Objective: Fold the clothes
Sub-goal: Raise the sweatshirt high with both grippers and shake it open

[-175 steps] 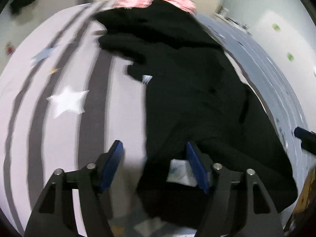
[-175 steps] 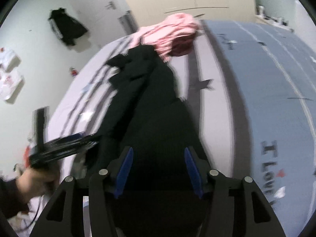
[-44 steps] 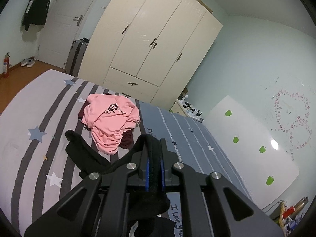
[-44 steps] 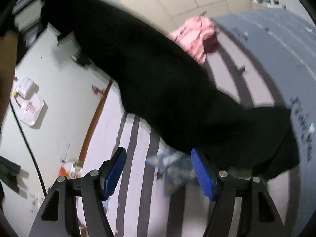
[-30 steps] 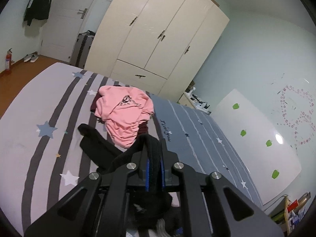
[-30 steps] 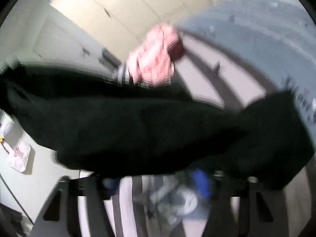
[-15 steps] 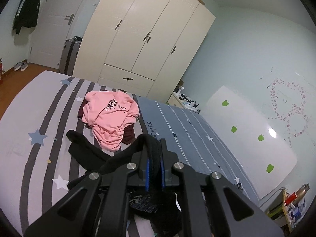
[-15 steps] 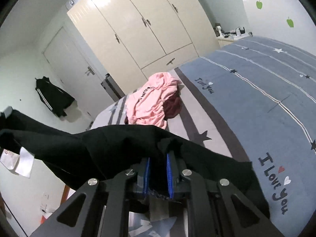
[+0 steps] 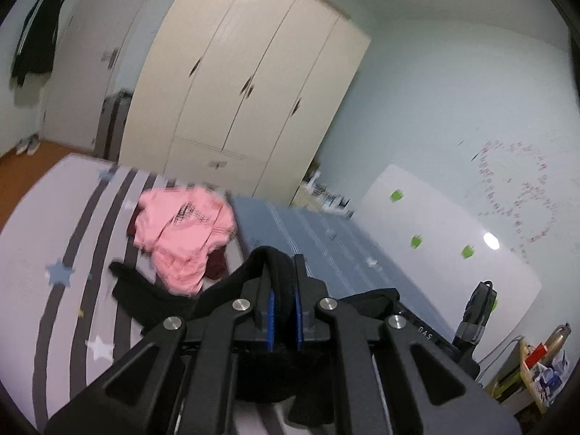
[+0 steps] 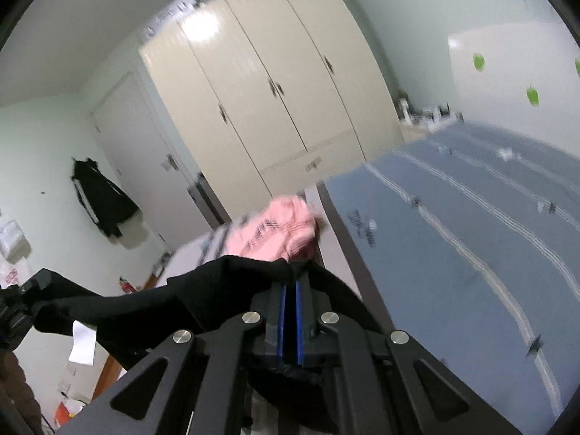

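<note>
Left black two-finger gripper (image 9: 282,320) clamped tight on a fold of the black fabric garment (image 9: 152,295), rest of it trailing down onto the grey-striped star-print bedsheet (image 9: 54,224). Crumpled pink sweatshirt (image 9: 183,224) lying beyond, near the cream wardrobe (image 9: 235,90). Right black two-finger gripper (image 10: 289,322) pinching another edge of the same garment, stretched up in the air between both.

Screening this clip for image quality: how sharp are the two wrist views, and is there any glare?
Left wrist view: the pink top is motion-smeared, the hand-held gripper sharp; a glare spot sits on the white board. Right wrist view: stronger blur on the pink top and bedspread, with glare on the wardrobe. Both bend heavily at the edges.
</note>
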Demonstrator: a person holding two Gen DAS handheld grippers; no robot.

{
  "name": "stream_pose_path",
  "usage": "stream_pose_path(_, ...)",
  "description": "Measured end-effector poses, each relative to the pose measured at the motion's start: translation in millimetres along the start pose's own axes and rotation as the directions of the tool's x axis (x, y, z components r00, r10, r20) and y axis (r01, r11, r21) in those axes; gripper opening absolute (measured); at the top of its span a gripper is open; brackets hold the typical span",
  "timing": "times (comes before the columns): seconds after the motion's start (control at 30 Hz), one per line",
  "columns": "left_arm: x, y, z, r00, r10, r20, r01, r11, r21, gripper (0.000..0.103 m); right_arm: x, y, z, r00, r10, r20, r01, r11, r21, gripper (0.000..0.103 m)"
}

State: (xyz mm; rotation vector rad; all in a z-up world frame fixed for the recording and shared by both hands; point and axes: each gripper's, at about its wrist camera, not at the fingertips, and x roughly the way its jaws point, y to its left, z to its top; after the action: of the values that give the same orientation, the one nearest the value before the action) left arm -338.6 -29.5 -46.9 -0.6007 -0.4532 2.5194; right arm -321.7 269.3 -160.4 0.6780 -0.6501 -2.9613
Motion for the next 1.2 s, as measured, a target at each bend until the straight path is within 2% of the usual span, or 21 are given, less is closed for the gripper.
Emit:
stream_pose_path(0.13, -58.5, -62.0, 46.6, 0.993, -0.027, 0.112, 0.021, 0.998, 0.053, 0.006, -60.9, 17.4, 53.6, 0.994, 0.057, 0.092, -0.051, 0.996, -0.068, 0.004)
stream_pose_path(0.3, -137.6, -142.9, 108.6, 0.968, -0.055, 0.246, 0.027, 0.993, 0.115, 0.006, -157.3, 48.0, 138.4, 0.969, 0.154, 0.195, -0.124, 0.979, -0.160, 0.000)
stream_pose_path(0.4, -160.2, -191.0, 132.1, 0.967, -0.046, 0.252, 0.009, 0.990, 0.143, 0.006, -211.1, 69.6, 183.2, 0.943, 0.205, 0.263, -0.145, 0.962, -0.230, 0.000)
stream_pose_path(0.47, -156.9, -216.2, 137.8, 0.969, -0.033, 0.246, -0.013, 0.983, 0.182, 0.006, -220.7, 78.4, 199.0, 0.953, 0.206, 0.221, -0.149, 0.957, -0.249, 0.000)
stream_pose_path(0.5, -153.9, -226.8, 140.5, 0.970, -0.030, 0.239, -0.018, 0.981, 0.194, 0.006, -217.1, 79.6, 201.3, 0.968, 0.198, 0.154, -0.159, 0.959, -0.237, 0.000)
stream_pose_path(0.57, -138.0, -233.9, 142.1, 0.977, -0.017, 0.213, -0.022, 0.983, 0.181, 0.006, -207.8, 77.5, 189.5, 0.977, 0.212, 0.028, -0.201, 0.956, -0.215, 0.000)
stream_pose_path(0.6, -129.9, -232.7, 140.3, 0.980, -0.002, 0.200, -0.033, 0.985, 0.169, 0.006, -205.3, 73.4, 175.6, 0.974, 0.225, -0.027, -0.226, 0.953, -0.203, 0.001)
stream_pose_path(0.67, -114.0, -229.5, 136.3, 0.984, 0.029, 0.175, -0.054, 0.989, 0.140, 0.006, -206.0, 63.5, 143.3, 0.967, 0.237, -0.091, -0.251, 0.951, -0.180, 0.012)
stream_pose_path(0.73, -100.6, -221.5, 129.4, 0.987, 0.056, 0.150, -0.070, 0.993, 0.090, 0.006, -207.0, 51.6, 102.8, 0.958, 0.238, -0.163, -0.261, 0.955, -0.141, 0.044)
stream_pose_path(0.77, -96.8, -219.7, 124.0, 0.987, 0.071, 0.141, -0.083, 0.993, 0.080, 0.006, -208.0, 45.5, 83.8, 0.951, 0.242, -0.192, -0.267, 0.957, -0.117, 0.048)
stream_pose_path(0.87, -88.8, -219.9, 115.3, 0.987, 0.099, 0.125, -0.110, 0.990, 0.084, 0.006, -211.0, 36.0, 28.6, 0.926, 0.257, -0.276, -0.285, 0.956, -0.065, 0.049)
stream_pose_path(0.97, -84.9, -219.6, 106.9, 0.987, 0.119, 0.110, -0.128, 0.988, 0.088, 0.006, -218.7, 46.6, -10.5, 0.903, 0.276, -0.330, -0.322, 0.942, -0.092, 0.052)
stream_pose_path(1.03, -84.1, -219.1, 100.3, 0.986, 0.131, 0.102, -0.139, 0.987, 0.082, 0.006, -221.8, 51.1, -25.6, 0.892, 0.291, -0.346, -0.346, 0.932, -0.109, 0.062)
stream_pose_path(1.1, -80.1, -218.0, 98.3, 0.985, 0.142, 0.098, -0.149, 0.986, 0.072, 0.006, -219.8, 60.6, -37.9, 0.901, 0.275, -0.335, -0.336, 0.932, -0.137, 0.067)
stream_pose_path(1.2, -72.8, -217.0, 98.9, 0.985, 0.148, 0.093, -0.154, 0.986, 0.058, 0.006, -202.5, 72.5, -47.5, 0.909, 0.249, -0.334, -0.309, 0.941, -0.140, 0.067)
